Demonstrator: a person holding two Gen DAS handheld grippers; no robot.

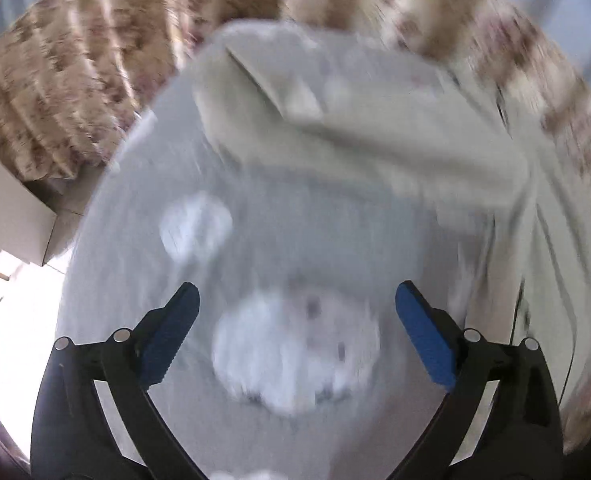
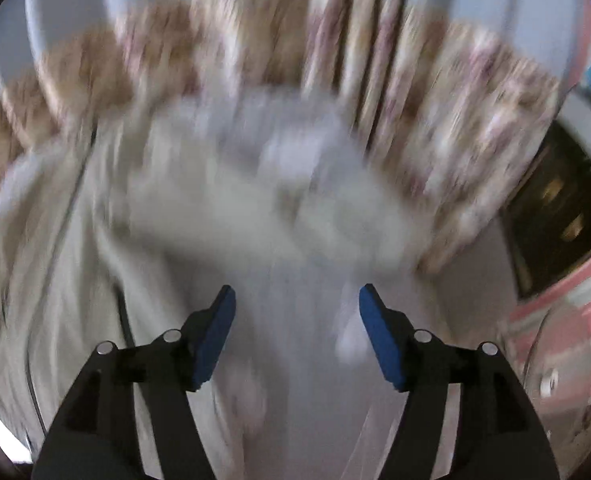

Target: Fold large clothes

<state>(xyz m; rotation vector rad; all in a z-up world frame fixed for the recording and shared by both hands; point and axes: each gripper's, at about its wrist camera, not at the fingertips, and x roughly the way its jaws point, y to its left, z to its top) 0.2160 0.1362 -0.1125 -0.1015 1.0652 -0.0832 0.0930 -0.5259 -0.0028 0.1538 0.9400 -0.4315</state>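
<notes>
A large pale cream garment (image 1: 375,128) lies bunched on a grey-white surface with round white prints (image 1: 295,344). It fills the upper middle and right of the blurred left wrist view. My left gripper (image 1: 295,300) is open and empty, over the printed surface just short of the garment. In the right wrist view, which is heavily blurred, the same garment (image 2: 223,200) lies ahead and to the left. My right gripper (image 2: 295,296) is open and empty over the grey-white surface (image 2: 303,360).
A brown and cream patterned curtain (image 1: 75,80) hangs behind the surface in both views. A white box (image 1: 7,208) stands at the left. A dark appliance window (image 2: 563,208) and pink striped cloth (image 2: 575,320) lie at the right.
</notes>
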